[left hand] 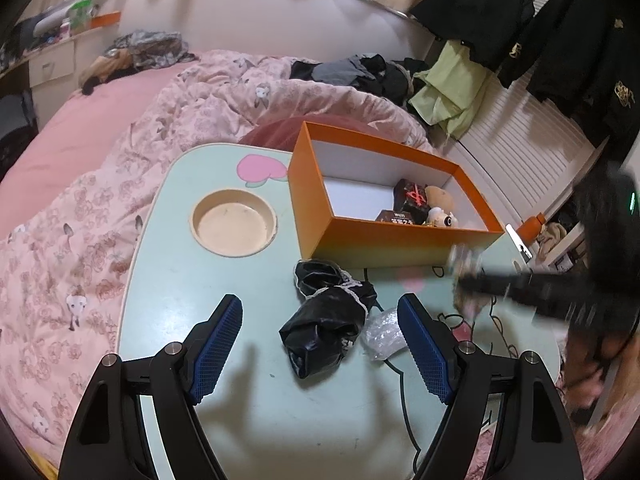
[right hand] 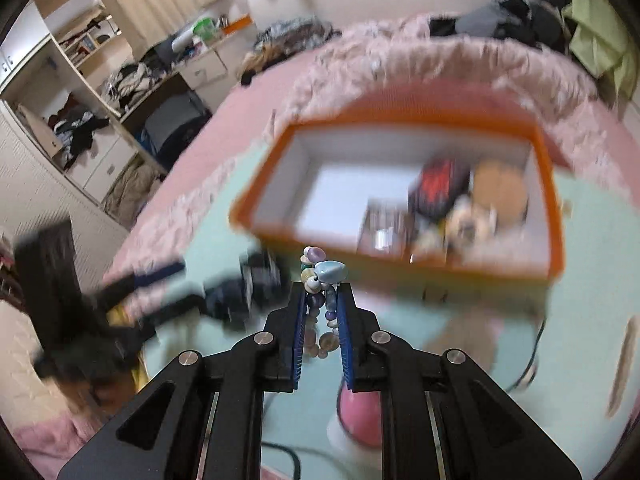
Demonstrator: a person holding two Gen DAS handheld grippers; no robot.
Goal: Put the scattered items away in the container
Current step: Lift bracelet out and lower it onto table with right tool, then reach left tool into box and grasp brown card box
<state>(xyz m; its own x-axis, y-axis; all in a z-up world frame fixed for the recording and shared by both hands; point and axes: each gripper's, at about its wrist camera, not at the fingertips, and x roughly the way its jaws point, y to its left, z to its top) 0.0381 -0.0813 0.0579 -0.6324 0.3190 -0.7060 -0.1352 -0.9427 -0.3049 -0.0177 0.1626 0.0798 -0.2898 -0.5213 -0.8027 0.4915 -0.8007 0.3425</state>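
Right wrist view shows my right gripper (right hand: 323,300) clamped on a string of beads (right hand: 320,280), near the orange box (right hand: 400,248) that already holds a few small items. My left gripper (left hand: 320,336) stands wide and empty over the black bundle (left hand: 328,320) and clear wrapper (left hand: 384,336), both left to tidy on the table (left hand: 168,272).

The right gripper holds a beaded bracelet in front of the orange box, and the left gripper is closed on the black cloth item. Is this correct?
Not fully. The left wrist view shows the left gripper open, its pads apart on either side of the black cloth item, which lies on the table. The rest stands: the right gripper holds the beaded bracelet in front of the orange box.
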